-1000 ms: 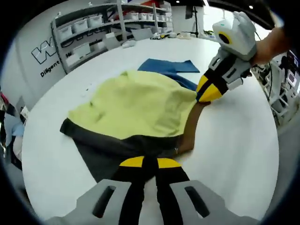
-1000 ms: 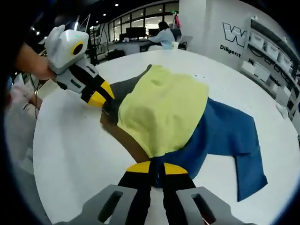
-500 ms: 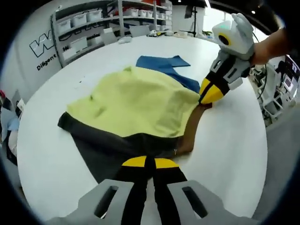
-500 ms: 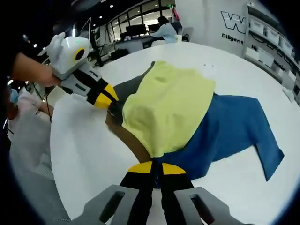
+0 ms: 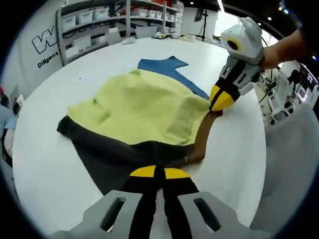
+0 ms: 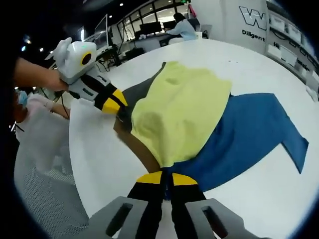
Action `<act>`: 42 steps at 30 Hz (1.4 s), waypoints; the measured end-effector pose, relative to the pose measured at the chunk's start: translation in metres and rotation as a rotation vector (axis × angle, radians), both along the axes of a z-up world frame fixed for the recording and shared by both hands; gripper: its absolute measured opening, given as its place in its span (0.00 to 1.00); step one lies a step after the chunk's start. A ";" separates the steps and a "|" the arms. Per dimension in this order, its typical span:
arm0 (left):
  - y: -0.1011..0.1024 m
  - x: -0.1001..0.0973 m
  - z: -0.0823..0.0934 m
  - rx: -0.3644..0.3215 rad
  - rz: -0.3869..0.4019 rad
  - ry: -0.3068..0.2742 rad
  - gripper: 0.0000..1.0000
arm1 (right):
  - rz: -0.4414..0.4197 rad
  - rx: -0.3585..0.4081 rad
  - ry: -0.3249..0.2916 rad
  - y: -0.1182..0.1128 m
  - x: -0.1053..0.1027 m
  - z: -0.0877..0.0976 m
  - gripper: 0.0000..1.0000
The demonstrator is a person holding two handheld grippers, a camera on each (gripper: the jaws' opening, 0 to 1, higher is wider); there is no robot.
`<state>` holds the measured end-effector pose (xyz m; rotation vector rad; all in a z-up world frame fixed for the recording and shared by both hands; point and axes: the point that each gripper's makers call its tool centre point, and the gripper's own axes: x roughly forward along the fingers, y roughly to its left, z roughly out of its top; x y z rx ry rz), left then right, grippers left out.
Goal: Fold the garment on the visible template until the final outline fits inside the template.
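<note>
Two grippers, both clamped on the same near hem of the garment. The left gripper (image 5: 155,173) has its fingers pinched on the dark grey corner of the garment (image 5: 139,112), closest to its own camera. The right gripper (image 6: 167,178) is clenched on the corner where yellow meets blue, and it also shows up further along the hem in the left gripper view as the white-and-yellow tool (image 5: 223,99) nipping the fabric edge. A brown strip (image 5: 200,142) runs along the hem between the two grips.

The garment lies spread on the round white table (image 5: 45,149), yellow panel uppermost, blue part (image 6: 249,134) trailing away on the far side. No template outline can be made out under it.

Handling-wise it looks like light, floppy knit: it drapes and wrinkles, so it'll sag between the two holds and drag on the table if pulled low. Corners of the hem are probably the right place to hold, lifting both evenly so the fold lands straight.

Shelving (image 5: 94,25) sits beyond the table.
</note>
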<state>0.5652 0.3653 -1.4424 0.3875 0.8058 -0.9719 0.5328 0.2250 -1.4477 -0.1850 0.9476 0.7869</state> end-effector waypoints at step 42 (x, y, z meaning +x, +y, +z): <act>-0.002 -0.097 0.011 -0.030 -0.277 -0.033 0.08 | 0.325 0.047 -0.067 0.010 -0.089 0.009 0.11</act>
